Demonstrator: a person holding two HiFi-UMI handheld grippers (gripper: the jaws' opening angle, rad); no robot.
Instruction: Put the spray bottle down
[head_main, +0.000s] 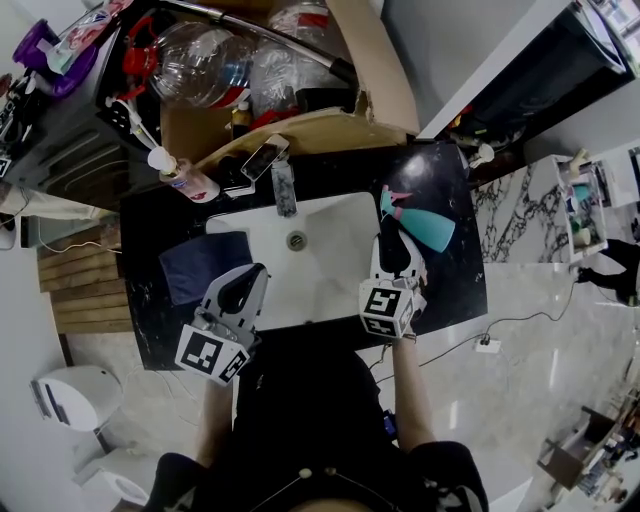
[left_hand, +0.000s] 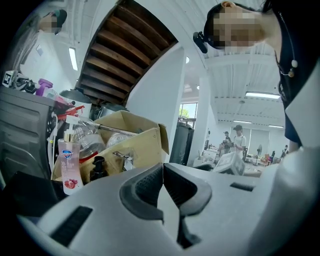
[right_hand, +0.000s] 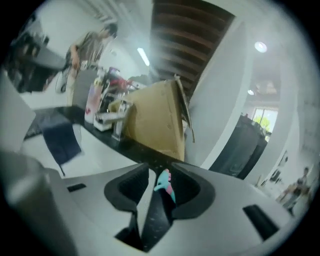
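Spray bottle (head_main: 425, 224) rests on the black counter (head_main: 456, 285) beside the sink (head_main: 335, 295), past the right gripper's (head_main: 391, 245) spread jaws; left gripper (head_main: 246, 284), jaws pressed together, hangs by a blue cloth (head_main: 200, 266)

Head view: bright, even white light. The white sink (head_main: 322, 278) is near blown out, and the black counter (head_main: 452, 182) swallows detail. The glossy floor (head_main: 530, 335) carries pale reflections. Heavy fisheye bend, edges stretched, centre sharp.

My left gripper view: crisp. Light comes from ceiling strips (left_hand: 73, 58) and a far window (left_hand: 187, 111), which is overexposed. The wooden underside overhead sits in shade. Dark vignette at the corners.

My right gripper view: blur over everything. The cardboard box (right_hand: 157, 120) and the spray bottle (right_hand: 163, 184) are soft and smeared. The round ceiling lamp (right_hand: 260, 47) and the strip light (right_hand: 143, 56) flare, and the window (right_hand: 262, 117) is washed out. Black ring around the frame
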